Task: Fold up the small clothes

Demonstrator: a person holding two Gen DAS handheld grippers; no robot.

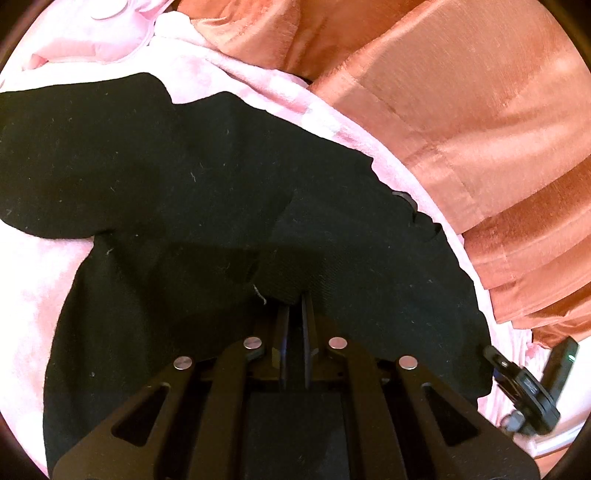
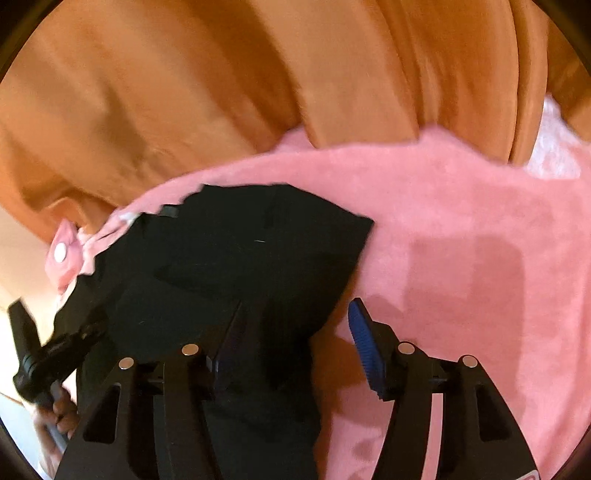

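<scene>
A black garment [image 1: 207, 184] lies spread on a pink fleece blanket [image 1: 33, 280]. My left gripper [image 1: 295, 301] is shut on a raised fold of the black garment near its middle. In the right wrist view the same garment [image 2: 236, 251] covers the lower left. My right gripper [image 2: 295, 325] is open over the garment's right edge. Its left finger rests on the cloth and its blue-padded right finger [image 2: 364, 339] is over the pink blanket [image 2: 461, 258]. The left gripper's body [image 2: 48, 358] and the hand holding it show at far left.
Orange curtains [image 1: 461, 110] hang along the blanket's far edge, and they also fill the top of the right wrist view [image 2: 221, 74]. A pink cushion [image 1: 92, 33] lies at top left. The right gripper's body [image 1: 528, 384] shows at lower right.
</scene>
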